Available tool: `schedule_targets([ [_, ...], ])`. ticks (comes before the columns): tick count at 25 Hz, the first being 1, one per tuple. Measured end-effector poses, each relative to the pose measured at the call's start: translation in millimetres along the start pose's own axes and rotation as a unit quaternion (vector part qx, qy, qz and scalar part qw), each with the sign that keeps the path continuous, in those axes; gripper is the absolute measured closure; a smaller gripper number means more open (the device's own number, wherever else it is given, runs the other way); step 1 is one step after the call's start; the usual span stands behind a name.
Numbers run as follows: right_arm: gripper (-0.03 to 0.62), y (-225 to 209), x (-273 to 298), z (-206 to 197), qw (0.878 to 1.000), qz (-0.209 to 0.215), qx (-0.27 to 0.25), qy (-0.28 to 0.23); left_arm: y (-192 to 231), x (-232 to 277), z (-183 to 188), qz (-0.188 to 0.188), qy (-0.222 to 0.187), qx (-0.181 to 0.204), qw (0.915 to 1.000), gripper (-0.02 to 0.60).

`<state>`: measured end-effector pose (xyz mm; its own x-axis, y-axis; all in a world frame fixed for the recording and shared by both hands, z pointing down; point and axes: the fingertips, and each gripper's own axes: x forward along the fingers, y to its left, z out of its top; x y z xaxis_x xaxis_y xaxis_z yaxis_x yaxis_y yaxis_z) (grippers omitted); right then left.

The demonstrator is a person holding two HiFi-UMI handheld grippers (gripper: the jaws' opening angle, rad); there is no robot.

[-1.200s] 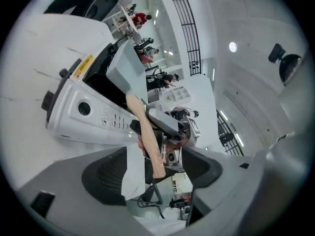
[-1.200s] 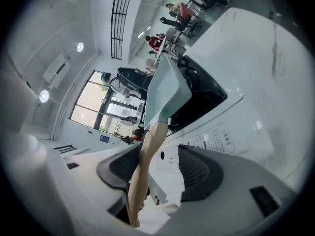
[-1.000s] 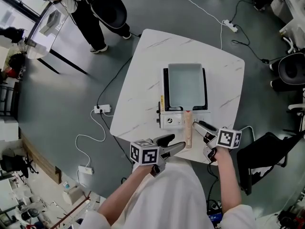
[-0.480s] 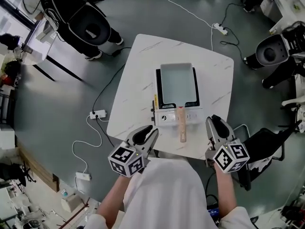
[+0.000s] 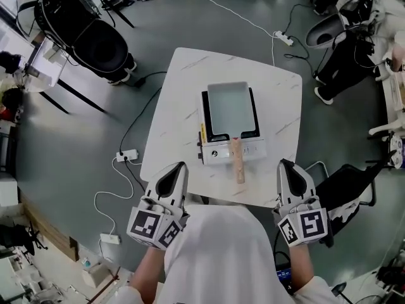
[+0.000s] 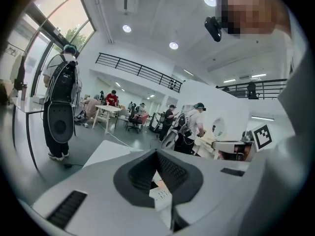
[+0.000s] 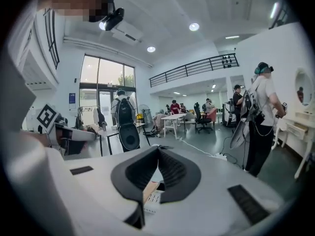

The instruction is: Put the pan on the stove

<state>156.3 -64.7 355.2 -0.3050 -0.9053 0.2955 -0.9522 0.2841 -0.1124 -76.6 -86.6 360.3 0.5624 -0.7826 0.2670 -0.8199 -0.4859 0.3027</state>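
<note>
A rectangular grey pan (image 5: 228,108) sits on the portable stove (image 5: 218,155) in the middle of the white marble table (image 5: 183,81). Its wooden handle (image 5: 238,164) points toward me over the stove's front panel. My left gripper (image 5: 174,173) is shut and empty, held at the table's near left edge, well apart from the pan. My right gripper (image 5: 288,170) is also shut and empty, at the near right edge. In the left gripper view the closed jaws (image 6: 157,154) hide most of the stove. In the right gripper view a bit of the handle (image 7: 149,188) shows below the closed jaws (image 7: 158,149).
A power strip (image 5: 126,155) with trailing cables lies on the floor left of the table, another power strip (image 5: 283,38) behind it. A black chair (image 5: 347,194) stands close at the right. A person with a black backpack (image 5: 95,40) is at the back left.
Both grippers pulled back from the pan's handle toward my body, spread apart, and closed from wide open to shut. The pan stayed on the stove.
</note>
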Motion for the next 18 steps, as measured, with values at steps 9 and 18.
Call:
schedule_targets([
  [9, 0.589, 21.4, -2.0, -11.0, 1.0, -0.008, 0.006, -0.009, -13.5, -0.8, -9.6, 0.002, 0.015, 0.018, 0.9997, 0.581],
  [18, 0.591, 22.9, 2.9, -5.0, 1.0, -0.006, -0.009, -0.007, -17.2, 5.1, -12.6, -0.002, 0.028, 0.021, 0.9994, 0.581],
])
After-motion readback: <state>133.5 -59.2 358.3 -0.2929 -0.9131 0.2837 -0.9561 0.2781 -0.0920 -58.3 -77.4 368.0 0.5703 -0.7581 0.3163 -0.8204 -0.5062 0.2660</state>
